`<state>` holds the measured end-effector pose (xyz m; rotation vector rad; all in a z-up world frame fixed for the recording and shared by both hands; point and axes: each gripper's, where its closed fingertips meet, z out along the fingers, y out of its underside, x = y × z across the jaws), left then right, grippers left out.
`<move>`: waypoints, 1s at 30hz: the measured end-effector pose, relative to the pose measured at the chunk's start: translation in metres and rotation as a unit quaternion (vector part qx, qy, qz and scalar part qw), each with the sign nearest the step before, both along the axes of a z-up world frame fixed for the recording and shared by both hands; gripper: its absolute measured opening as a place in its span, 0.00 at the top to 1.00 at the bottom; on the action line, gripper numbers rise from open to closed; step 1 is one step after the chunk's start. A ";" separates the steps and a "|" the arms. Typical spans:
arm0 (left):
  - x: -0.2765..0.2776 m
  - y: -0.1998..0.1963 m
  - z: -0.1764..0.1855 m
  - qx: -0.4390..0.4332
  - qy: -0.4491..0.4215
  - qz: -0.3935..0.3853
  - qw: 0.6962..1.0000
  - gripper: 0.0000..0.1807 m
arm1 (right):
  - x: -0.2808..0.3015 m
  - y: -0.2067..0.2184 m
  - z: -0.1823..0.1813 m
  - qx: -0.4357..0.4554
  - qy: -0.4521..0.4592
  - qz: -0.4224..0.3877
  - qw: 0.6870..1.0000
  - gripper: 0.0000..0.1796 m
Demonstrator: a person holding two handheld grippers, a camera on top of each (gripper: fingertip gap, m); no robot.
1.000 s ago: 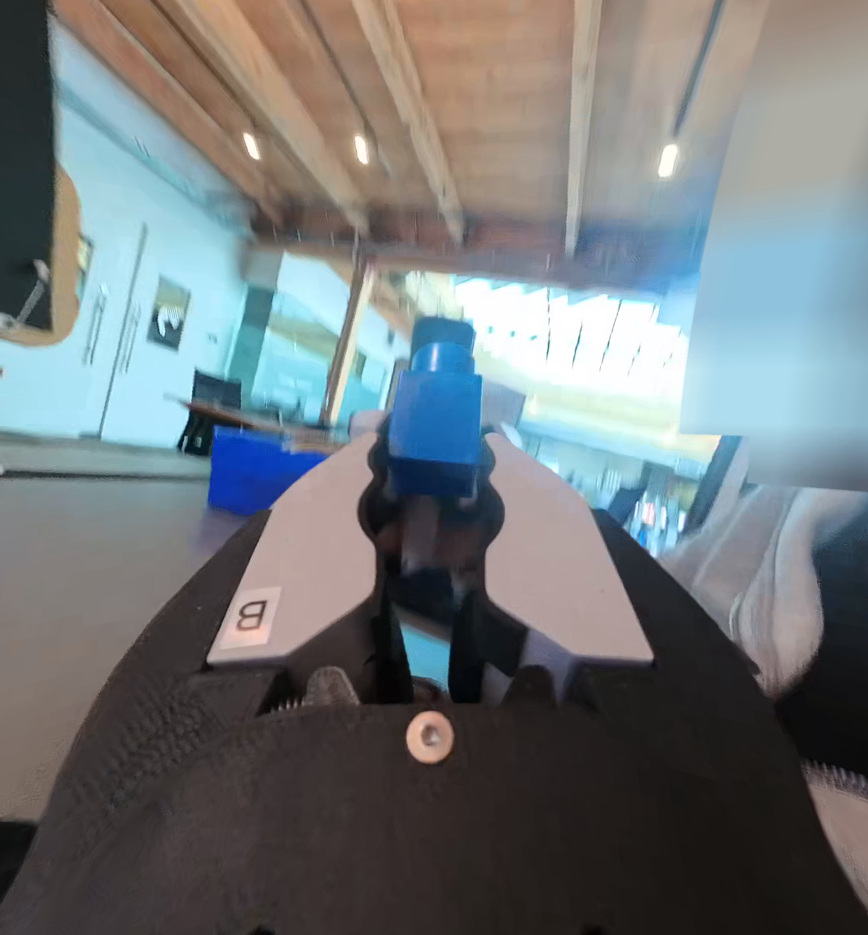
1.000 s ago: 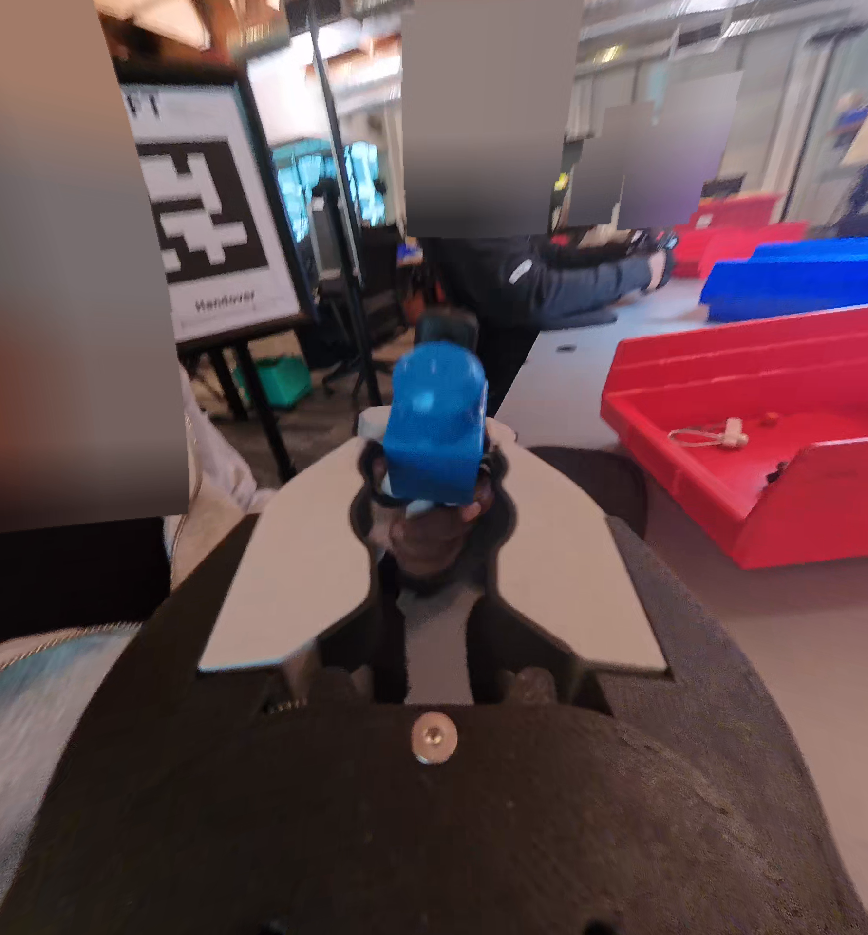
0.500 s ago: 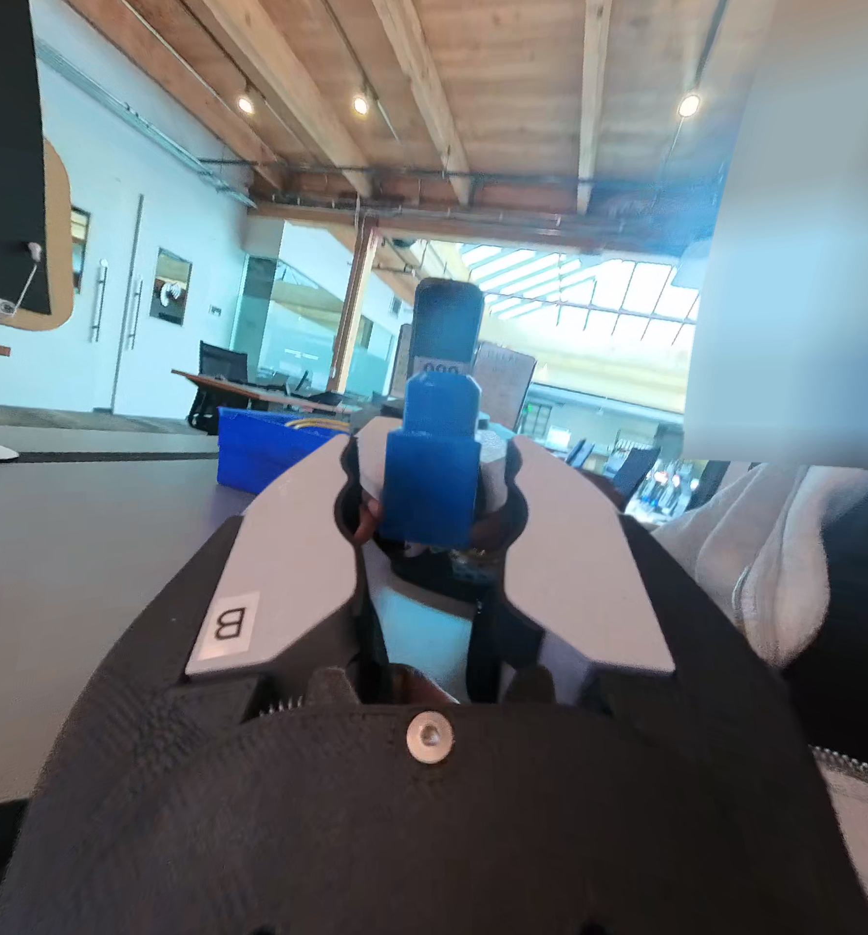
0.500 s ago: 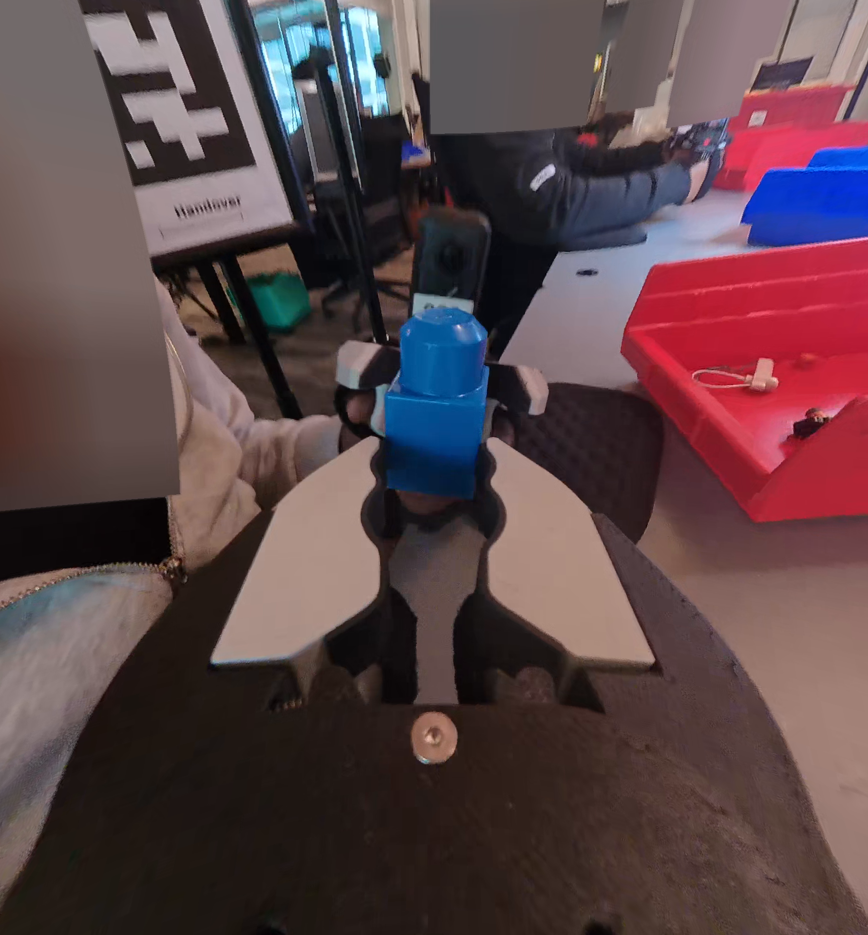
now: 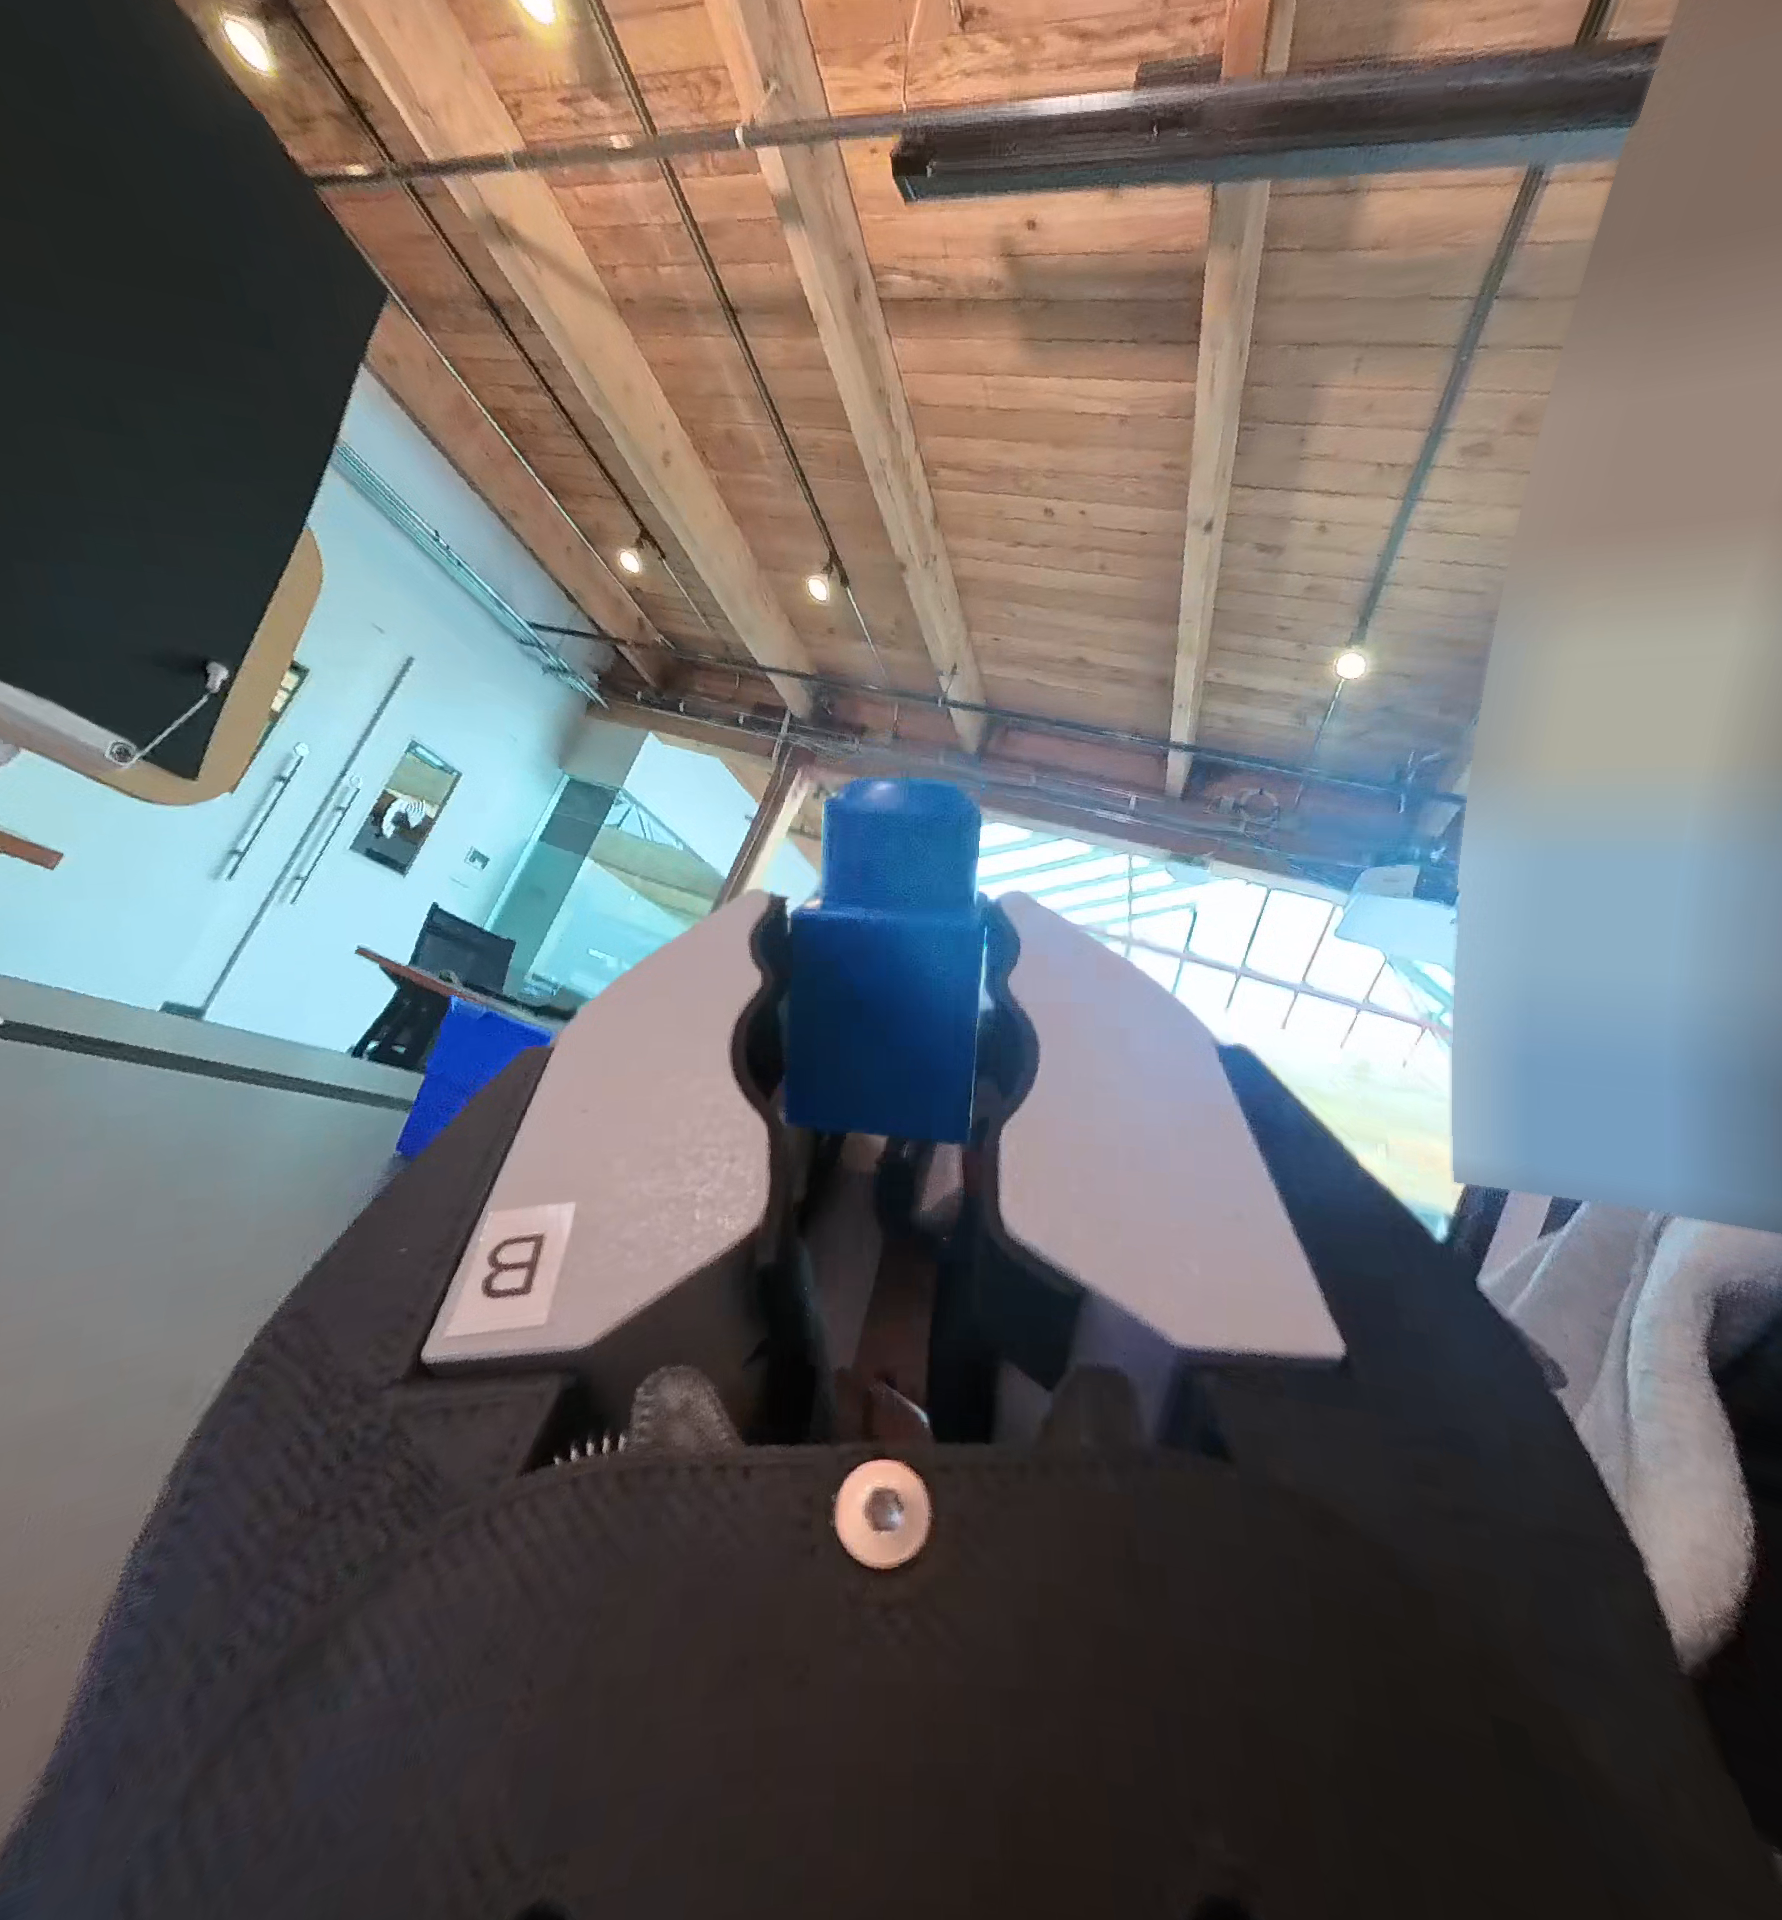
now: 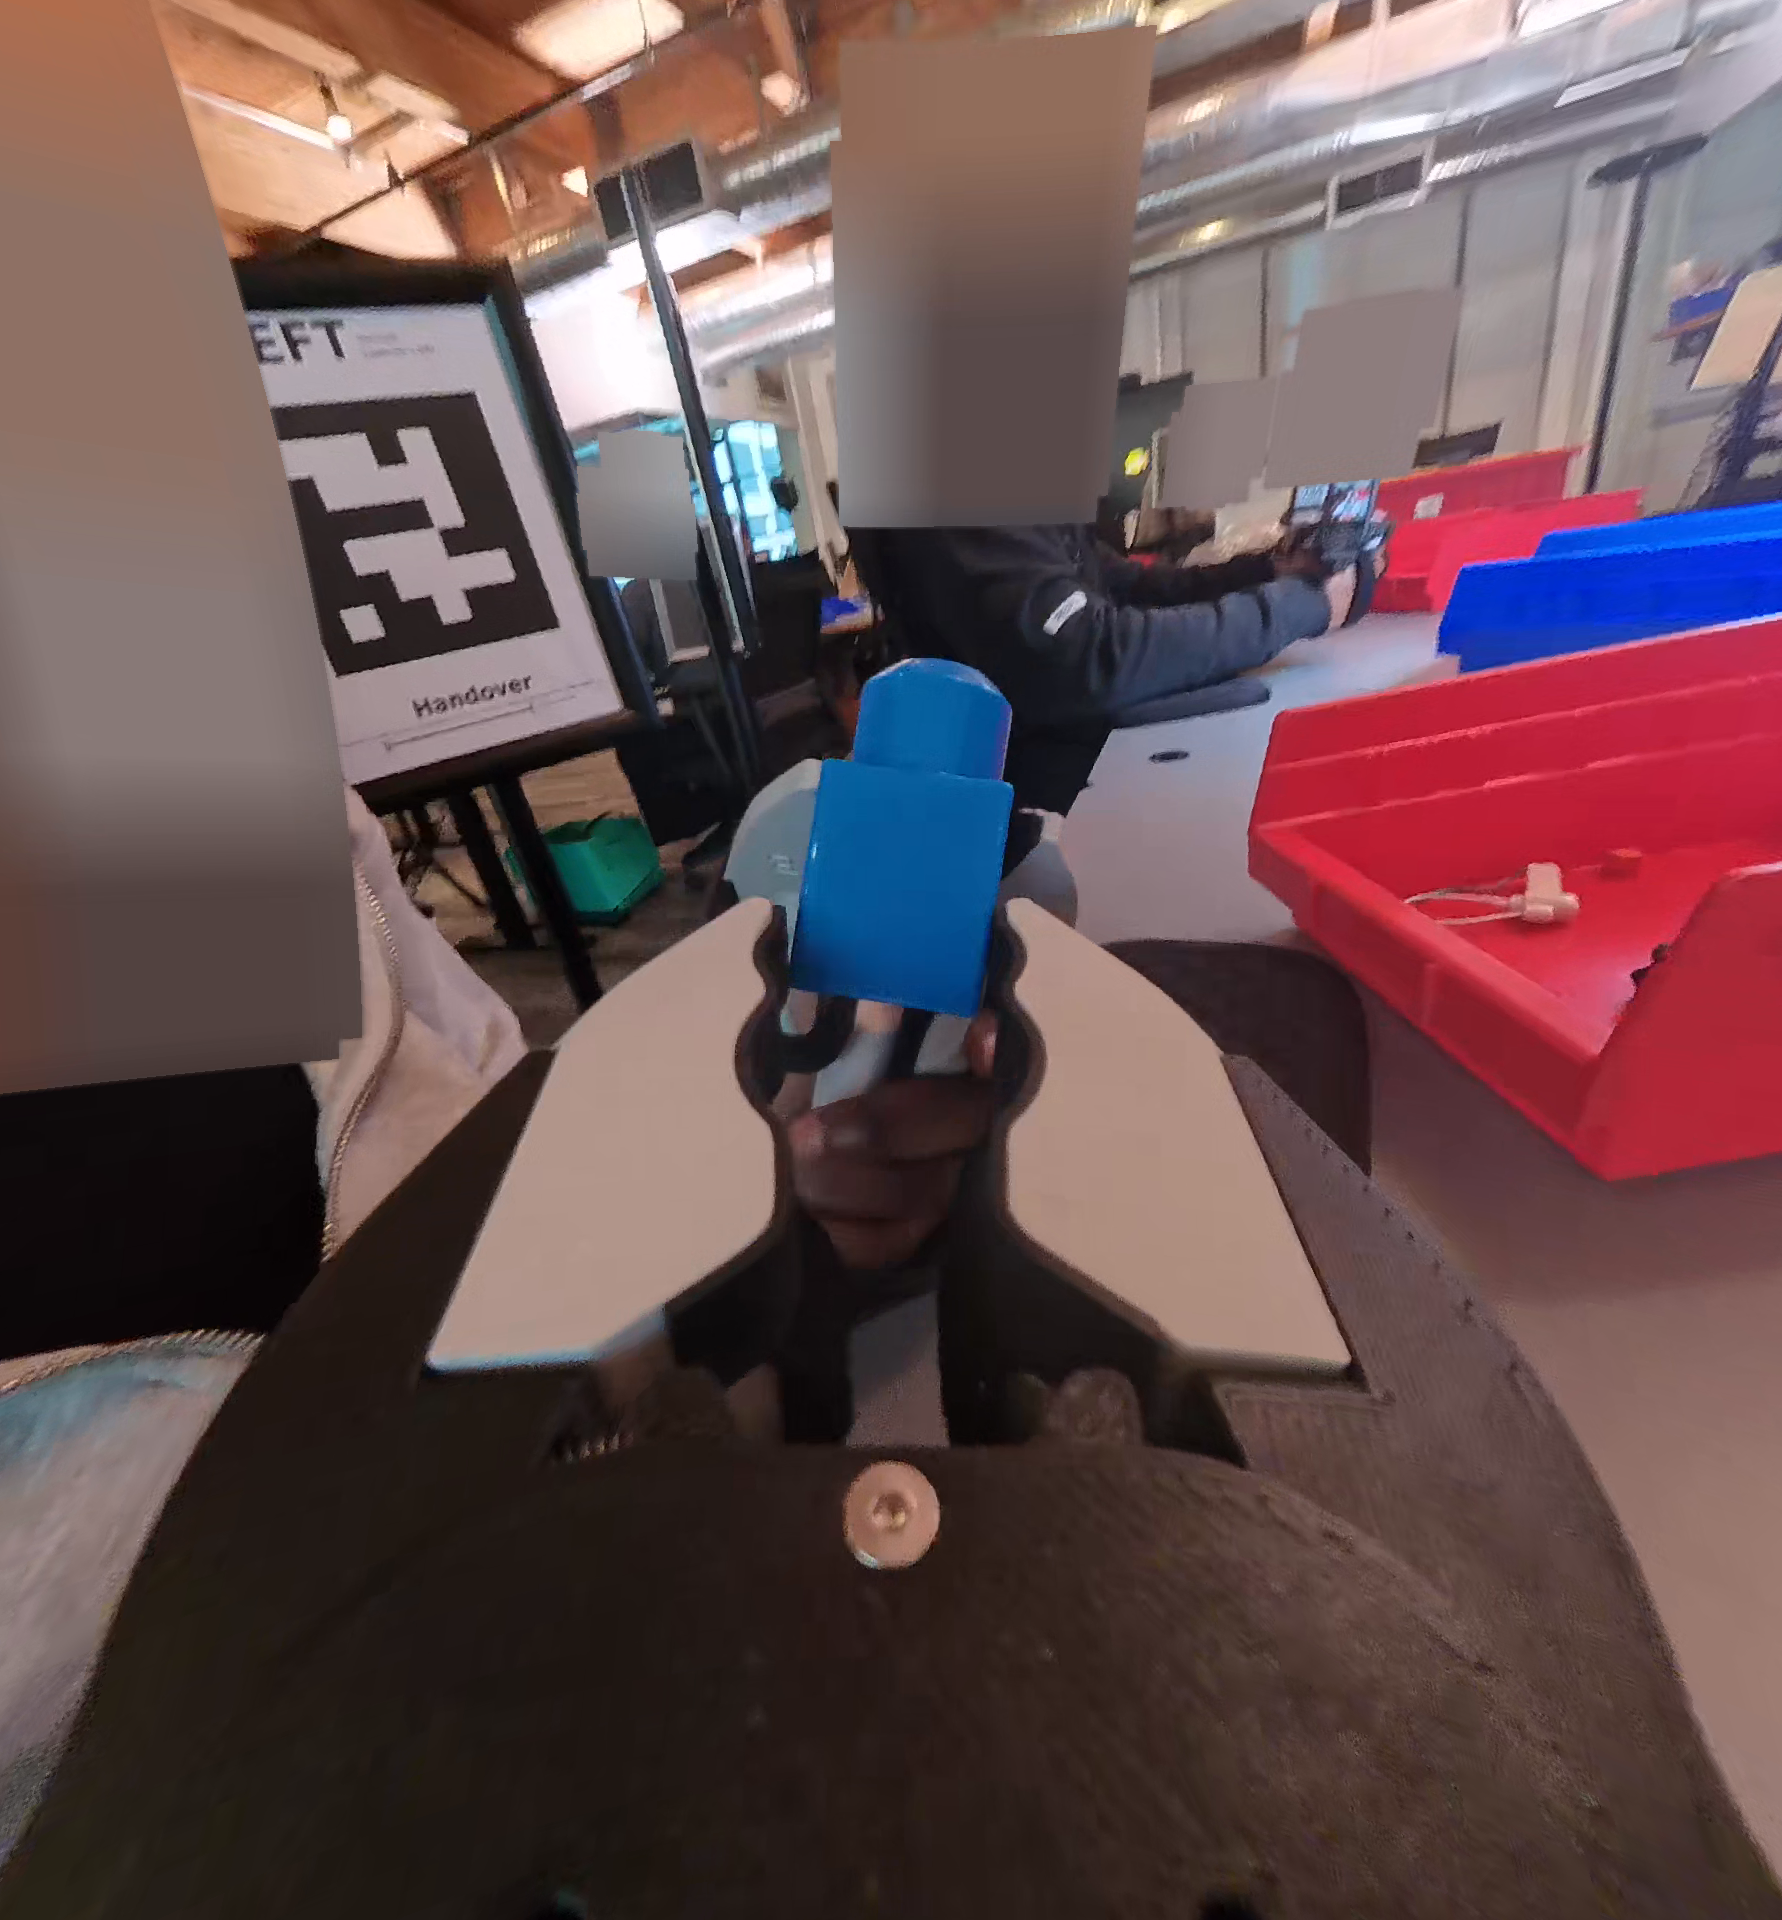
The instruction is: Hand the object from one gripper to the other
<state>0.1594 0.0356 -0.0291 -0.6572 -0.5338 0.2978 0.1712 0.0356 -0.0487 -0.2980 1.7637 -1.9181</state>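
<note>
Handover in mid-air, and it is at the delicate point. On the left, the left gripper point(image 5: 882, 925) has its jaws pinching the blue block point(image 5: 882, 1029) on its square body, round stud pointing up and away, well above the grey bench point(image 5: 87, 1195).

The block fills the gap from side to side, so that hold looks firm. Nothing of the other gripper shows from this side; the block and the jaws themselves cover whatever lies beyond.

Over to the right wrist view: the right gripper point(image 6: 887, 925) has its jaws brought in on either side of the block's lower end, the block leaning a little. Grey finger parts of the left gripper peek out behind and under it, with a hand point(image 6: 882, 1153) below them.

Whether the right jaws actually press on the block or only flank it cannot be told; the contact faces are hidden by the block's own edges.

The judgement for doing this well: the receiving jaws should bite squarely on the flat sides, clear of the other gripper's fingers, and the giver should let go only once that bite is sure. With the block tilted and only its bottom part between the right jaws, a shallow grip could let it pivot or drop. Off right, a red bin point(image 6: 1489, 1039) sits on the bench, uninvolved.
</note>
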 end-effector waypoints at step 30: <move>-0.012 -0.044 -0.014 -0.241 -0.062 0.160 0.955 0.69 | -0.088 0.050 0.047 0.038 0.191 -0.229 0.954 0.80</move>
